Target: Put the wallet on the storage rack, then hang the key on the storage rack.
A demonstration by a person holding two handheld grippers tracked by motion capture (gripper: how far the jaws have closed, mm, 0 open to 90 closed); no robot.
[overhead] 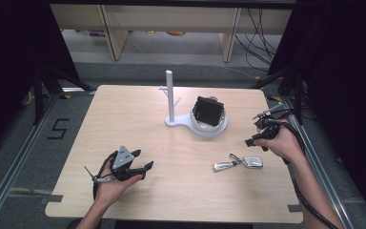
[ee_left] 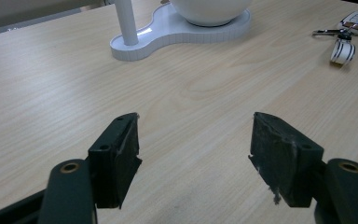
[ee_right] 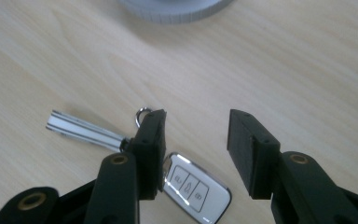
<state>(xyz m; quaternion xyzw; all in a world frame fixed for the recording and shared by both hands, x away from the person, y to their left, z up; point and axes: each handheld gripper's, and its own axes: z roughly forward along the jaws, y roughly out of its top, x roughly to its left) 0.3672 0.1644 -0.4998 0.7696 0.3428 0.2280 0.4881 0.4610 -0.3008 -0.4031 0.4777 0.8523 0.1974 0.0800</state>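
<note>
No writing can be read on the car key (ee_right: 193, 189); both grippers' jaws are held open, empty, above the desk (overhead: 171, 157).

Black claws (ee_left: 196, 158) with brass-ringed screw holes, grey three-cornered plate (overhead: 122, 156), black cables.

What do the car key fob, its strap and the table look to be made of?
White car key fob: glossy plastic, probably, with a mirror-bright, chrome-like rim. Silver striped strap: shiny, metallic-looking; metal or coated fabric, unclear. Pale table: matt wood or laminate with visible grain lines.
</note>
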